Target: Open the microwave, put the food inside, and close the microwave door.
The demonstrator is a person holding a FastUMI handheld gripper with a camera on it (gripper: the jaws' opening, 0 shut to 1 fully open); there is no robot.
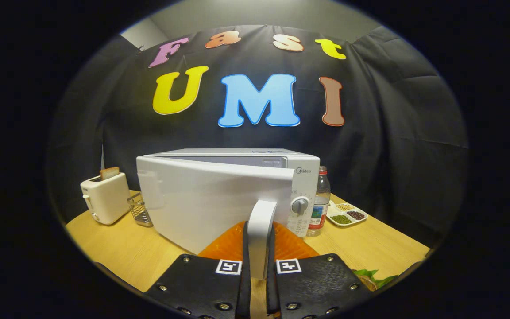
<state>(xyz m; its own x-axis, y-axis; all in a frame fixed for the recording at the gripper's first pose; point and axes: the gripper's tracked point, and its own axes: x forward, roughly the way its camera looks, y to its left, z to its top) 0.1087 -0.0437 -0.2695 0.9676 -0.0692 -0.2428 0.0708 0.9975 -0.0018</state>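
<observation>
A white microwave [237, 159] stands on the wooden table [117, 248]. Its door [206, 199] is swung partly open toward me, hinged on the left. The door's upright white handle [260, 235] sits between my two black fingers [202, 283]. My gripper [258, 270] is shut on that handle. An orange item [288, 246] lies on the table just beyond the fingers, beneath the door's edge. A bit of green leafy food [372, 278] shows at the right finger's outer side. The microwave's control panel with a round knob [299, 205] is exposed to the right of the door.
A white toaster [104, 197] with a slice of bread stands left of the microwave, a small wire basket [140, 210] beside it. A plastic bottle [319, 206] stands right of the microwave. Further right lies a white divided dish [345, 213] of beans.
</observation>
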